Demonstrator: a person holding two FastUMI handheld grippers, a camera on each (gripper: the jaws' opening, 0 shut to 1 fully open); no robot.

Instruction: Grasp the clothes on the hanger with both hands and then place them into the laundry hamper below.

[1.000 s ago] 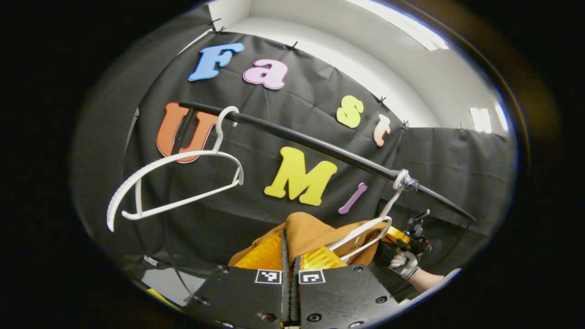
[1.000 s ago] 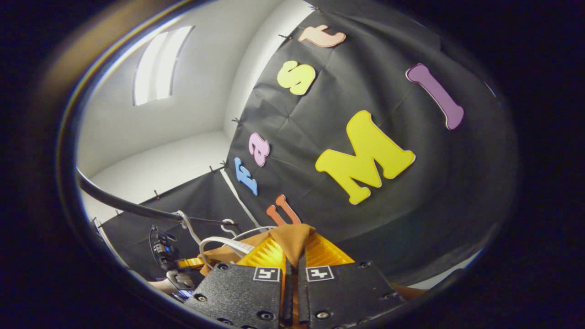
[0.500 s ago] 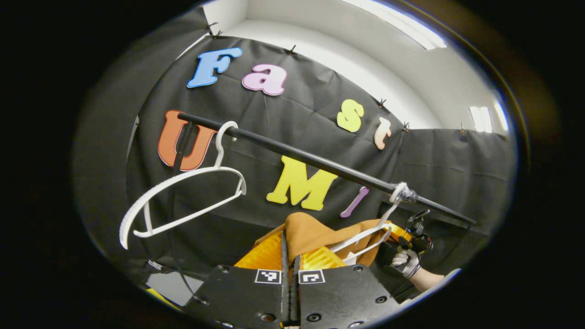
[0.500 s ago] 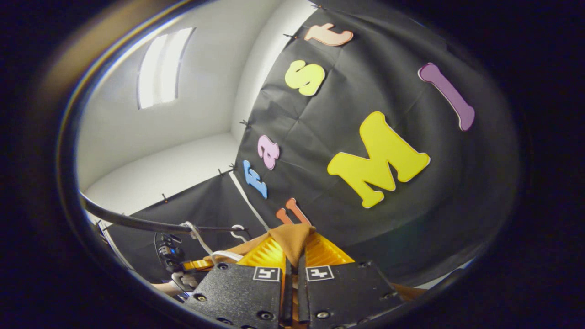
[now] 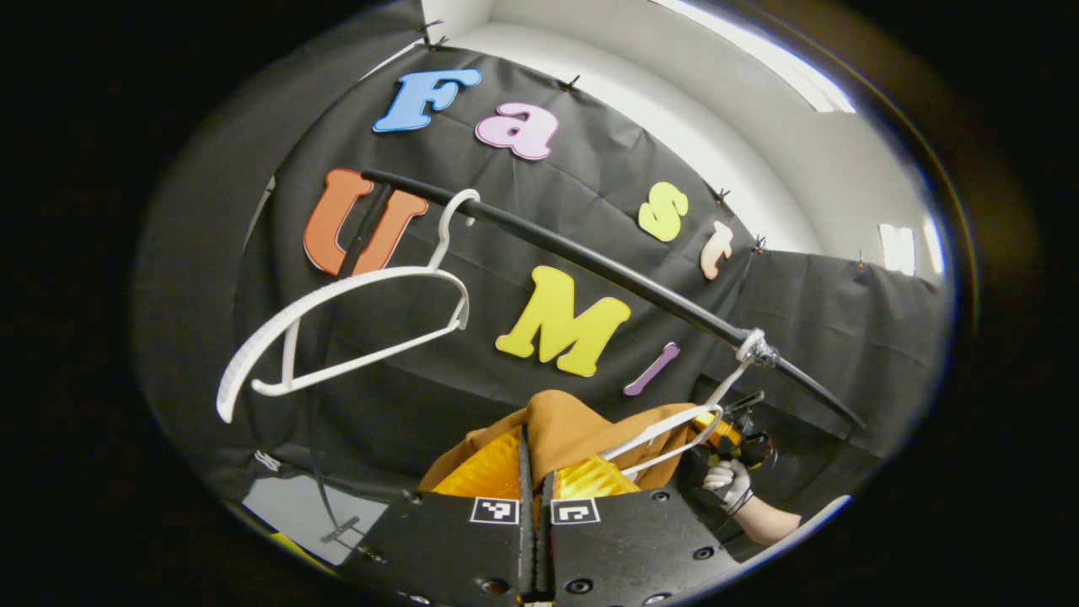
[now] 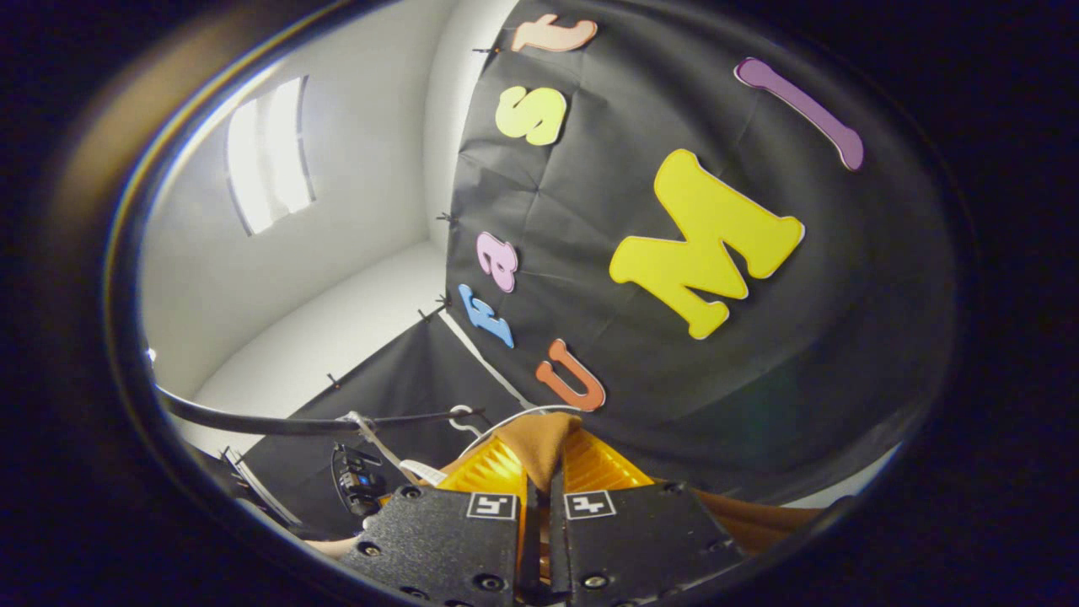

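My left hand-held gripper [image 5: 534, 472] has its two yellow fingers [image 5: 485, 468] pinched together on a fold of the brown garment [image 5: 573, 430], which bunches up between them and spreads toward the right of the left gripper view. There I see a white hanger [image 5: 674, 438] lying partly in the cloth, its hook tied to the black rail [image 5: 590, 261] that runs slanting across the booth. An empty white hanger [image 5: 337, 329] hangs from the same rail, well apart to the left. Past the garment I see a gloved hand [image 5: 727, 482] holding the other gripper. My right hand-held gripper [image 6: 539, 472] is likewise closed on a peak of the brown garment [image 6: 539, 438], gripped between its yellow fingers [image 6: 603, 468]. In the right gripper view the rail [image 6: 278, 421] curves low on the left
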